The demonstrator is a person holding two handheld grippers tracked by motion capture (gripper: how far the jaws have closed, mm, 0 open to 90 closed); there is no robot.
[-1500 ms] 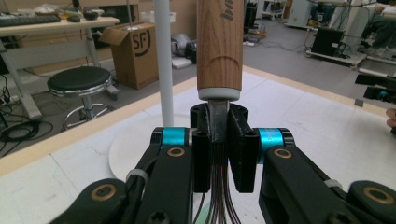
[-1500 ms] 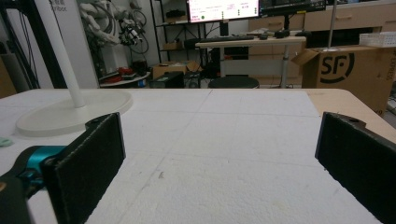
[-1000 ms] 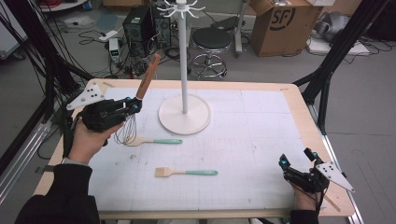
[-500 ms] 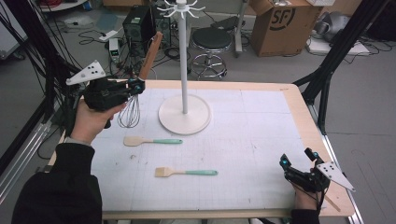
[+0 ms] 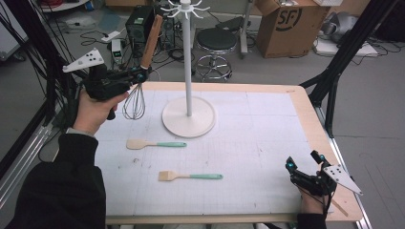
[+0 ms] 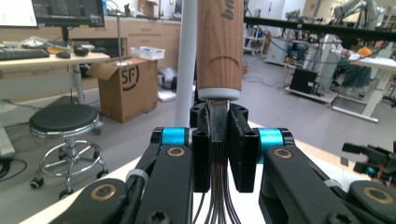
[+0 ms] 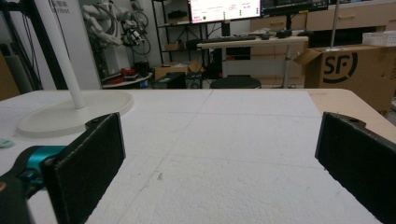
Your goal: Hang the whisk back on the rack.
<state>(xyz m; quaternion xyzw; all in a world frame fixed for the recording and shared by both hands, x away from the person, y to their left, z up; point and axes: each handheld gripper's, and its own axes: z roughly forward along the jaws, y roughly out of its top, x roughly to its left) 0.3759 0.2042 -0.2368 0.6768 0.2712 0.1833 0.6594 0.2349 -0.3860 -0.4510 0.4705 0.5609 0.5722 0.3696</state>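
Observation:
A wire whisk (image 5: 134, 102) with a wooden handle (image 5: 151, 40) hangs in the air over the table's far left, handle up and tilted right. My left gripper (image 5: 138, 75) is shut on its metal neck, just left of the white hook stand (image 5: 187, 71). In the left gripper view the jaws clamp the neck under the wooden handle (image 6: 219, 46), with the wires hanging below my left gripper (image 6: 218, 140) and the stand's pole (image 6: 187, 60) right behind. My right gripper (image 5: 302, 161) rests near the front right corner, open and empty. In its own view my right gripper (image 7: 219, 158) faces the stand's base (image 7: 70, 114).
A wooden spatula with a teal handle (image 5: 155, 144) and a teal-handled brush (image 5: 190, 176) lie on the white table mat (image 5: 258, 143). Beyond the table stand a black stool (image 5: 217, 40), a cardboard box (image 5: 286, 24) and black frame posts (image 5: 334, 71).
My left hand has lifted the whisk off the table, carrying it up and a little toward the stand's top. The right gripper has stayed put.

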